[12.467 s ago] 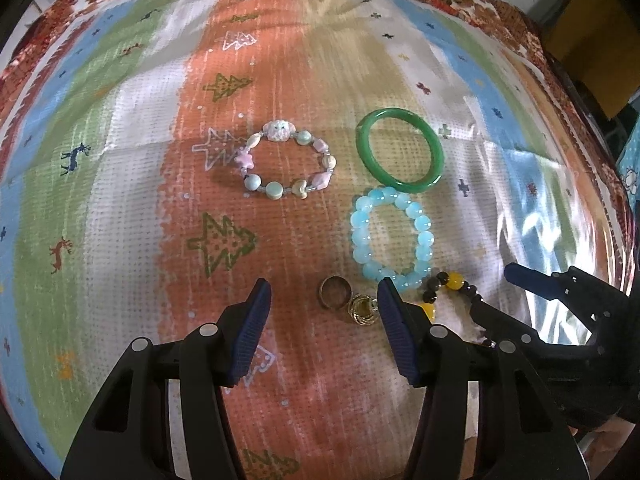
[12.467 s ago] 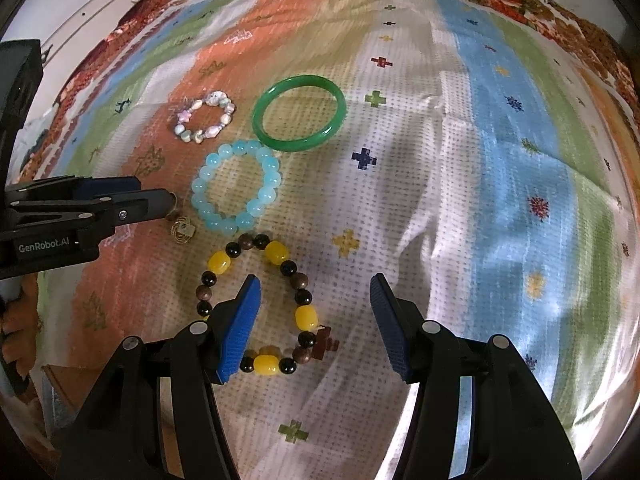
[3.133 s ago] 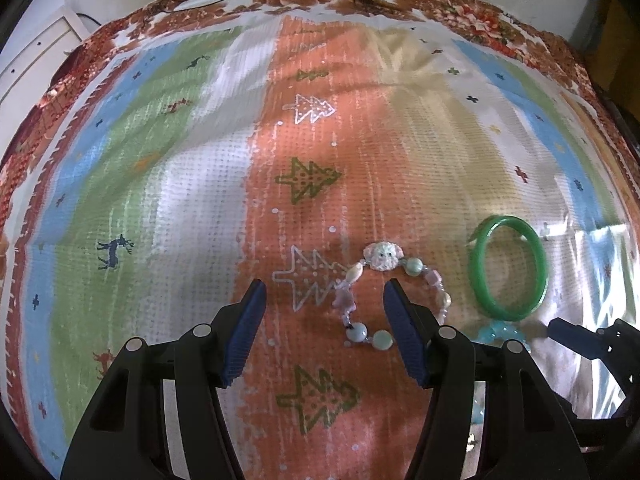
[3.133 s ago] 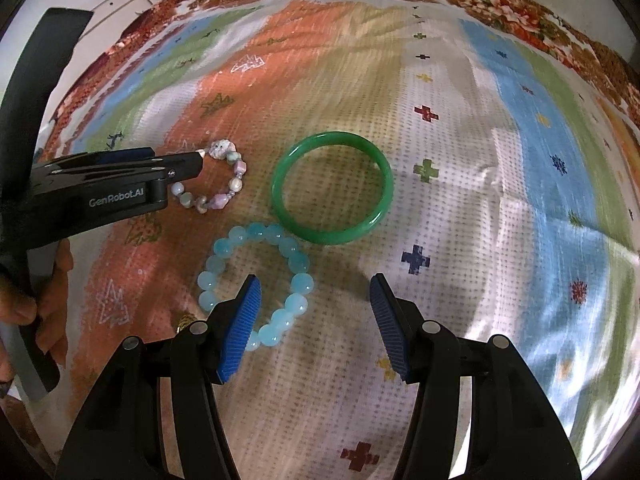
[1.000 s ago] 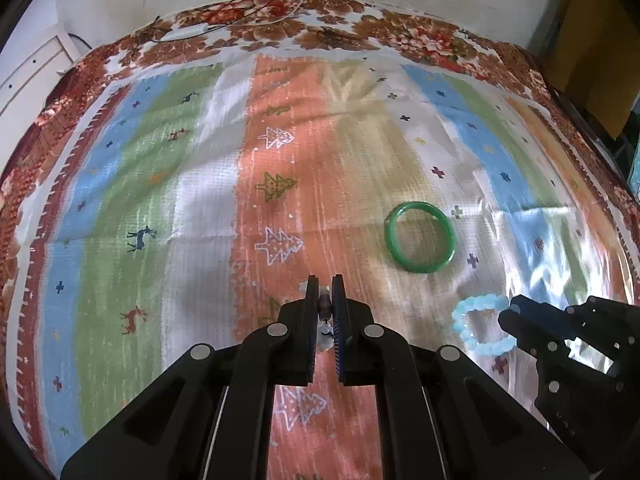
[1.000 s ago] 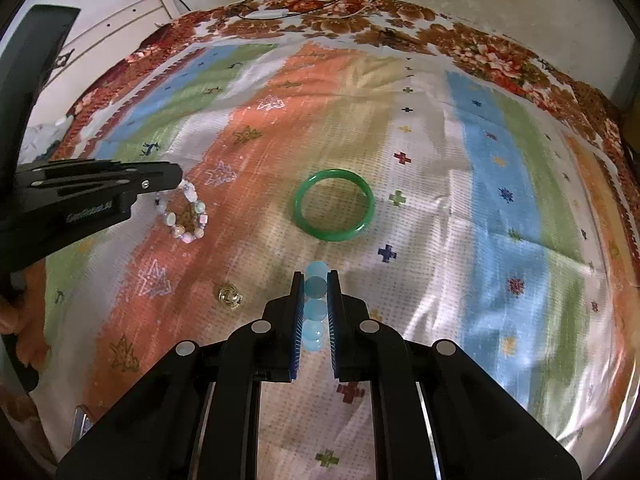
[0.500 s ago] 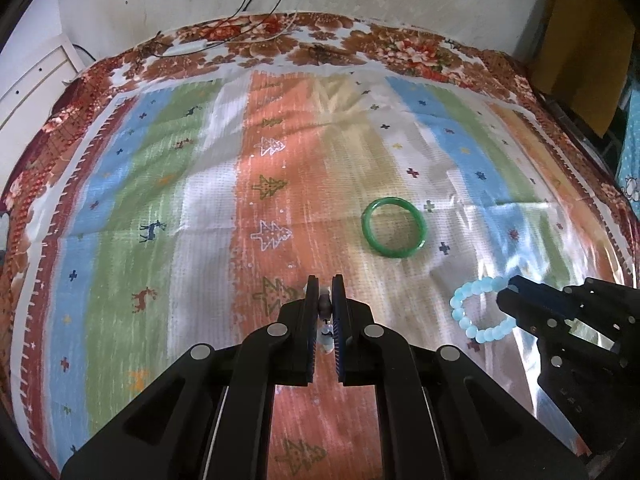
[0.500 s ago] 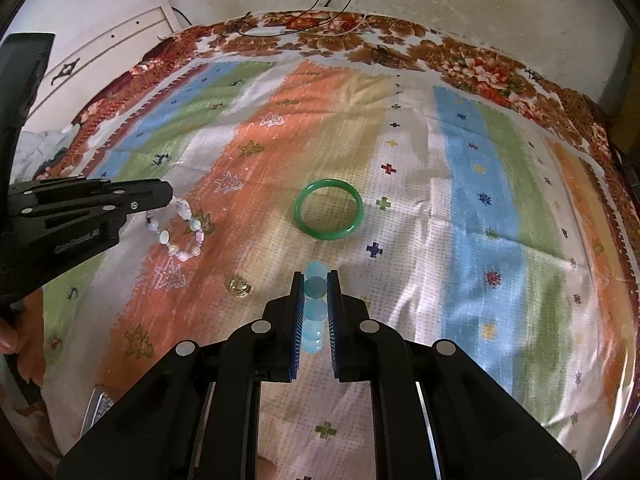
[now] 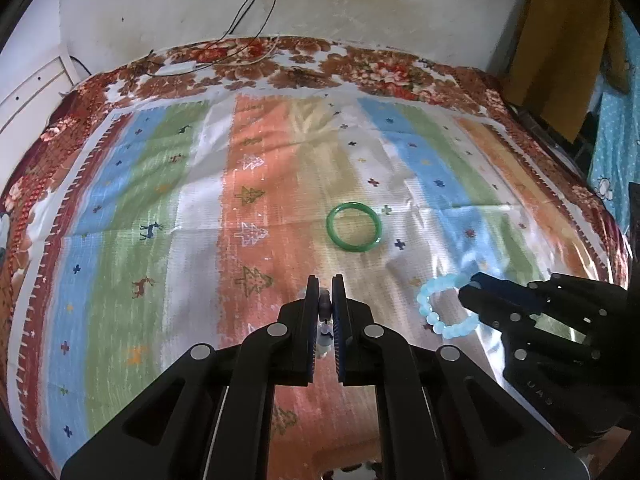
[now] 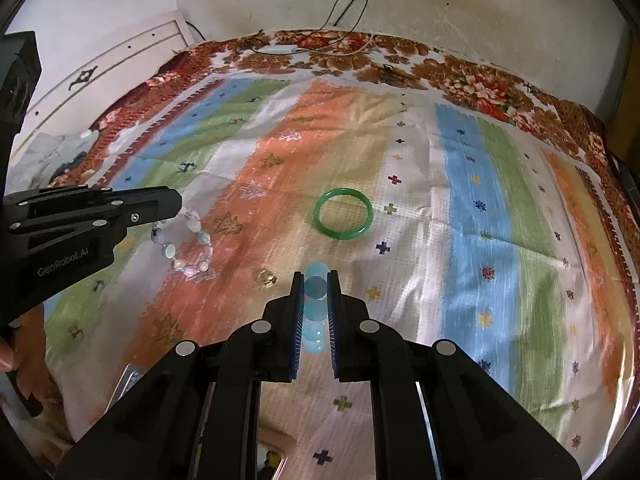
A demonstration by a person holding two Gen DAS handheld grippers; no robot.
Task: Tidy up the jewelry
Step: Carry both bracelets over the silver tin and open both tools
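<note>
While the striped cloth [image 9: 200, 200] w/ its trees, deer and crosses fills both views, each cam catches bits the other can't. The floral border [image 9: 380, 68] sits at the far edge, white wall [image 9: 360, 4] w/ hanging cables [image 9: 244, 8] behind.

Left cam: the right gripper [image 9: 466, 292] comes in from the right side, and the pale blue bead bracelet [image 9: 436, 308] hangs from its tip as a full loop, off the cloth. A brown cloth [image 9: 560, 40] hangs at the far right.

Right cam: the left gripper [image 10: 178, 200] reaches in from the left side, the mixed pastel bead bracelet [image 10: 188, 244] dangling from its tip as an open loop. A small gold ring [image 10: 267, 277] lies on the orange stripe, near the blue beads. A hand [image 10: 28, 356] shows below that gripper, lower left.

Both grippers point steeply down at the cloth. Left tongs pressed together on a dark bead of the pastel bracelet; right tongs pinch the blue beads, seen end-on.

The green bangle [image 9: 353, 227] lies flat mid-cloth, well apart from both.

Writing: "GenRobot.AI" on the left gripper's side.
</note>
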